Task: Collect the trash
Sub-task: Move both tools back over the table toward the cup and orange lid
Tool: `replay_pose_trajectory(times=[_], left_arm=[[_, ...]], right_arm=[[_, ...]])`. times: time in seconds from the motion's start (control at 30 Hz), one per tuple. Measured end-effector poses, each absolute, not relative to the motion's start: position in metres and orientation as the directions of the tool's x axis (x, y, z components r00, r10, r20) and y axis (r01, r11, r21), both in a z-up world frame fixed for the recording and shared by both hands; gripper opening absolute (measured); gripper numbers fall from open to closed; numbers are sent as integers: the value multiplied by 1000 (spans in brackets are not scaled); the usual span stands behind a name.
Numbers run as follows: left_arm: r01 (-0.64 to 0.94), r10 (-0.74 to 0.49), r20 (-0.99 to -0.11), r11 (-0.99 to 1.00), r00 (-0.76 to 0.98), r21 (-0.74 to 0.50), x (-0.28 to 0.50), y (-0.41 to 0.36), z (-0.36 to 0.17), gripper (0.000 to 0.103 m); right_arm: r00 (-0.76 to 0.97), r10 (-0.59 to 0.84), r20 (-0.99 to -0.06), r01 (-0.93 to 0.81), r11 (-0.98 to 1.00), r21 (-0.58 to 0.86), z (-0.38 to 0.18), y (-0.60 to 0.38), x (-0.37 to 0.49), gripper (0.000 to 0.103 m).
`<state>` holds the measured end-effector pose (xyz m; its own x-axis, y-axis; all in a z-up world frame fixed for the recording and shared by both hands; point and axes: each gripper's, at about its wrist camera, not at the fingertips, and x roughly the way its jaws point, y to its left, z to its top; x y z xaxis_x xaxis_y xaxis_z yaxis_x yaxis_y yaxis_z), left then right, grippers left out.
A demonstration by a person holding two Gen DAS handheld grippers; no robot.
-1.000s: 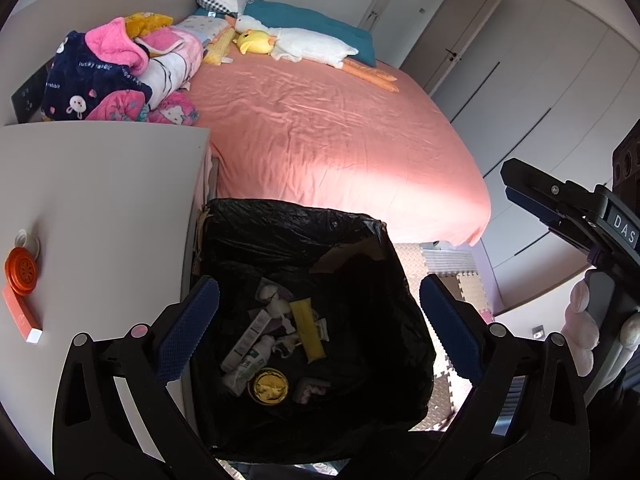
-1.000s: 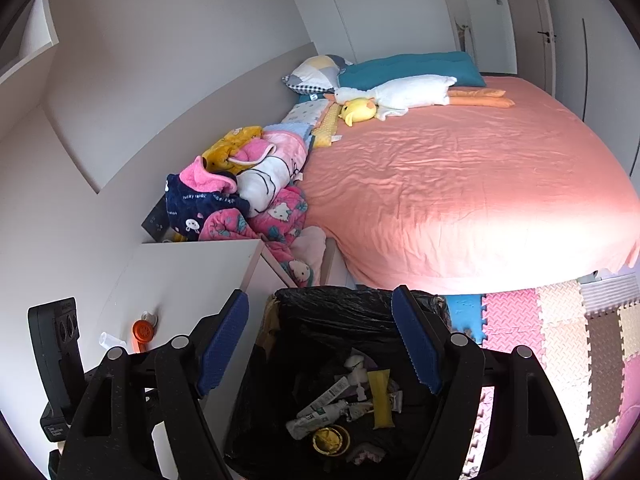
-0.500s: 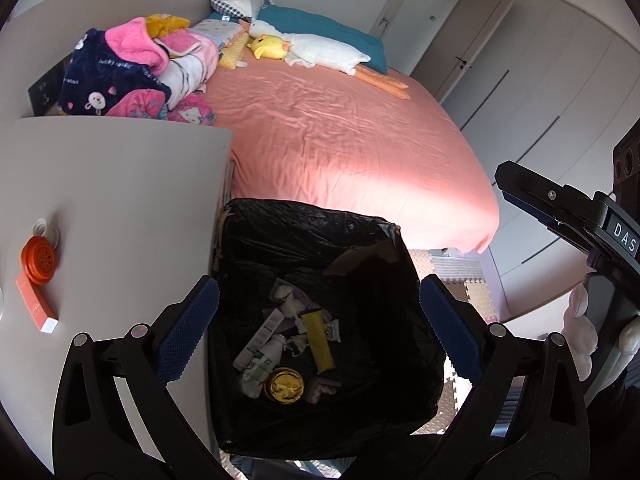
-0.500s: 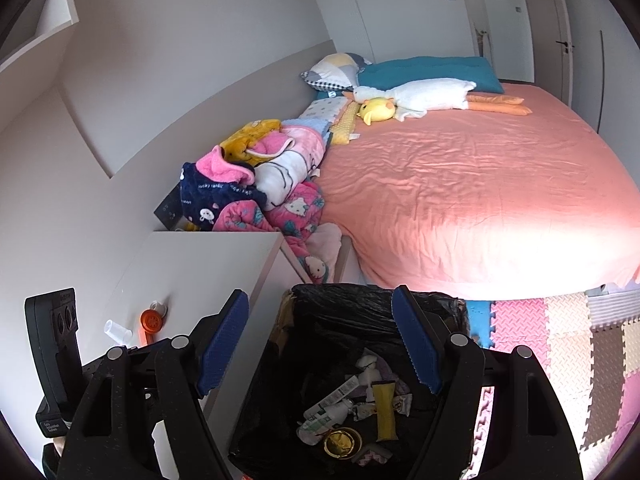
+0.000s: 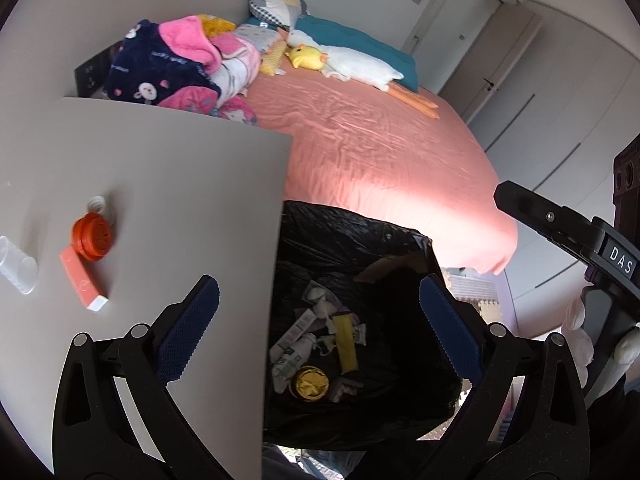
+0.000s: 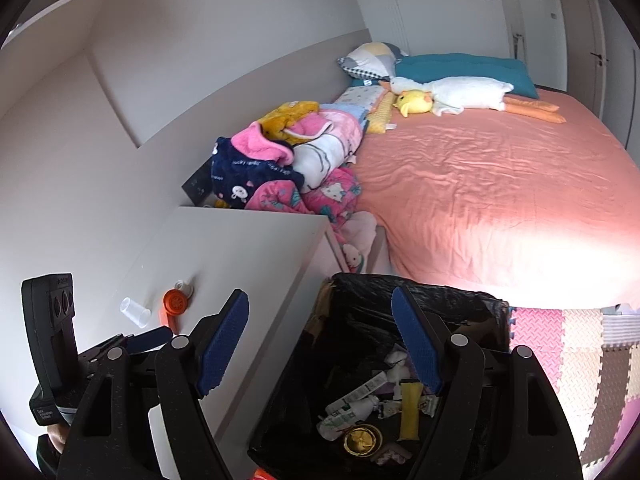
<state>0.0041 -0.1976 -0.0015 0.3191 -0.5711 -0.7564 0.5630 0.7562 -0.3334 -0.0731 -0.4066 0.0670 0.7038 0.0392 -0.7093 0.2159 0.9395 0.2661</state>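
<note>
A bin lined with a black bag [image 5: 352, 232] stands between the nightstand and the bed. Inside lie a yellow packet [image 5: 346, 344], a gold lid [image 5: 312, 384] and white tubes and wrappers. On the nightstand [image 5: 180, 184] rest an orange round cap [image 5: 94, 236], an orange box [image 5: 82, 280], a clear plastic cup [image 5: 16, 264] and a small white cap [image 5: 97, 203]. My left gripper [image 5: 320, 328] hangs open over the bin's left edge, nothing between its pads. My right gripper [image 6: 320, 340] is also open and empty above the bin [image 6: 420, 284]; the cup [image 6: 136, 312] and orange cap [image 6: 176, 302] lie to its left.
A bed with a pink sheet [image 6: 500, 184] fills the far side, with a pile of clothes [image 6: 280, 160] and a plush duck [image 6: 440, 96] on it. Foam floor mats [image 6: 568, 344] lie right of the bin. Wardrobe doors [image 5: 540, 100] line the right wall.
Both grippers have moved left toward the nightstand. The bin has slid right in both views, and the orange cap, box and clear cup have come further into view.
</note>
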Motion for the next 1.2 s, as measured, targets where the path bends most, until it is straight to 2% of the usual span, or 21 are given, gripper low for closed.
replay_pose_trajectory(times=[1.2], left_arm=[[263, -378, -787, 923, 488, -280, 8, -53, -10, 96]], right_arm=[[607, 267, -749, -76, 957, 279, 42, -271, -6, 75]])
